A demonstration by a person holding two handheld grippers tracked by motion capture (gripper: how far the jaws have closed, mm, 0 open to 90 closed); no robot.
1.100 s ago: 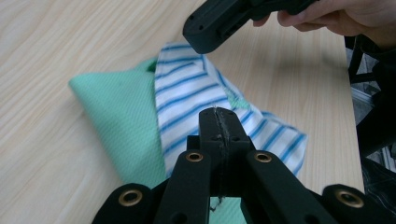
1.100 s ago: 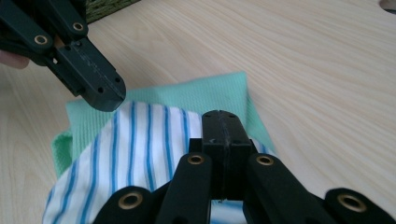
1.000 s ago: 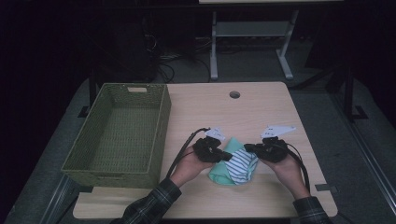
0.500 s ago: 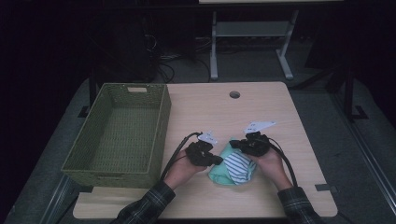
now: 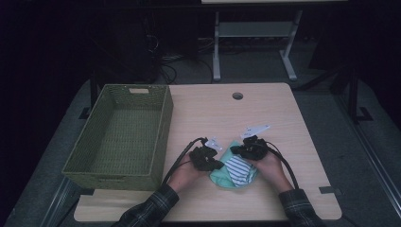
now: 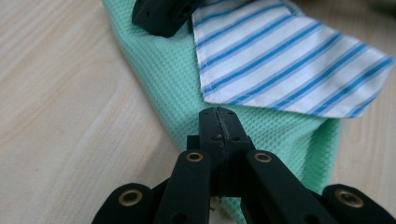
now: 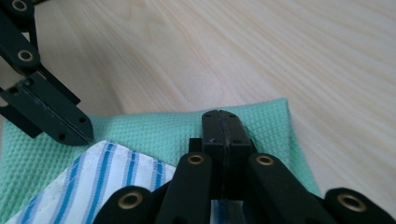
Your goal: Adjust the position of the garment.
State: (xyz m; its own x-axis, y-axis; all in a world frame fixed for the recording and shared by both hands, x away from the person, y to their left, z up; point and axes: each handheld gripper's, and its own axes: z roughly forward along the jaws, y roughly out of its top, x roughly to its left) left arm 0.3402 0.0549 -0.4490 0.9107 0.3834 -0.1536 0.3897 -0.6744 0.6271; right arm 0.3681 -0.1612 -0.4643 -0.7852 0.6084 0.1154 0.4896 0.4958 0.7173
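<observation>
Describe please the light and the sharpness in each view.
High view: dim, room behind nearly black, only the table lit. Left gripper view: bright, green cloth near the jaws sharp, wood grain at the edges soft. Right gripper view: bright, cloth weave crisp, far table blurred.

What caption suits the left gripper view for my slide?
Left gripper, jaws shut, over a green waffle-weave cloth under a blue-striped white cloth.
</observation>
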